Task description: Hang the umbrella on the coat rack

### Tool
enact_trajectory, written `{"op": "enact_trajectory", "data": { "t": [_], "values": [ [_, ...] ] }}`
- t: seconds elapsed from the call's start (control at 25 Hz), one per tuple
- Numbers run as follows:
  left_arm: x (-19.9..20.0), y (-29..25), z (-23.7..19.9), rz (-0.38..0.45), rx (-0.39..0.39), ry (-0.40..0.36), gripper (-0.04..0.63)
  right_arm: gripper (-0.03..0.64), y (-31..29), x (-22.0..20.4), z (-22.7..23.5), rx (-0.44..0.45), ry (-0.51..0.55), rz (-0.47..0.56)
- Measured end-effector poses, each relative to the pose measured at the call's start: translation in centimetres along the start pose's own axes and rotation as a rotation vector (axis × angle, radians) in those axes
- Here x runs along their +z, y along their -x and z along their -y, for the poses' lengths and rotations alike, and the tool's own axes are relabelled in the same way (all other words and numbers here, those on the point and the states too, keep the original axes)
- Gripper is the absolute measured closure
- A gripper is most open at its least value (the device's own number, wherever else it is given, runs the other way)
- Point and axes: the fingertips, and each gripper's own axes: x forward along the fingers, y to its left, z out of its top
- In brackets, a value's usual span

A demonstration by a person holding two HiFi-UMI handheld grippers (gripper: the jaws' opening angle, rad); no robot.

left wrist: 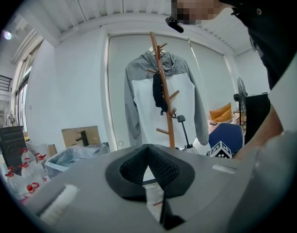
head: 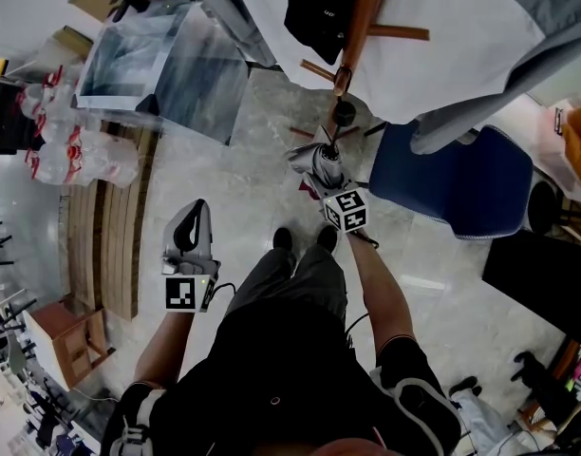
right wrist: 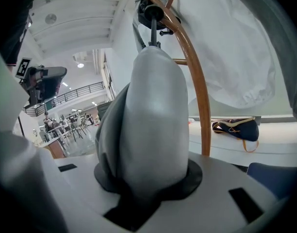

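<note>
Right gripper (head: 328,186) has its jaws clamped tight round the fat middle of the folded grey umbrella (right wrist: 156,125), black handle knob (right wrist: 153,14) pointing up at the coat rack (head: 363,12). So the umbrella's in my jaws, just beside the pole, not hanging on anything. Left gripper (left wrist: 148,152) sits at about 8 o'clock from the right one in the head view, jaws pressed together on nothing.

Stuff I reckon could bite me:
- I'm gripping soft fabric, not the shaft, so it could slide or twist when I tip it toward a peg.
- I can't spot a strap or loop in any view. If there isn't one, a plain knob might just roll off a peg.
- The jacket (head: 461,46) and black cap (head: 319,8) crowd the upper pegs, so I might snag cloth or drag the cap off.
- Shoving the pole could rock the rack; the blue chair (head: 466,183) at 3 o'clock leaves little room.

Writing: nothing readable. Only the square marker patterns on the gripper cubes, and the labels on the bottles (head: 58,150) at 9 o'clock are too small.
</note>
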Motion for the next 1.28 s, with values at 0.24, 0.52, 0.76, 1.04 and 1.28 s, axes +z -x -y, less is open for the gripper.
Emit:
{"op": "enact_trajectory", "data": {
  "t": [0.24,0.52,0.76,1.04,1.28],
  "values": [
    [-0.7,-0.1,-0.1,-0.016,-0.002,-0.013,0.595,0.482,-0.6,-0.1,1.4,-0.039,0.026,-0.008],
    [-0.7,-0.6,-0.1,-0.014,0.005,-0.001,0.595,0.482,-1.5,-0.4,2.8,-0.064,0.045,-0.004],
    [-1.1,-1.0,0.1,-0.020,-0.001,0.001,0.595,0.482,-1.9,-0.8,4.4,-0.108,0.054,-0.004],
    [-2.0,-1.2,0.2,-0.032,-0.001,0.002,0.595,0.482,-3.3,-1.3,6.6,-0.152,0.070,-0.008],
    [-2.3,-1.2,-0.2,-0.047,0.011,0.006,0.595,0.482,-4.0,-1.2,7.5,-0.173,0.066,-0.002]
  ]
}}
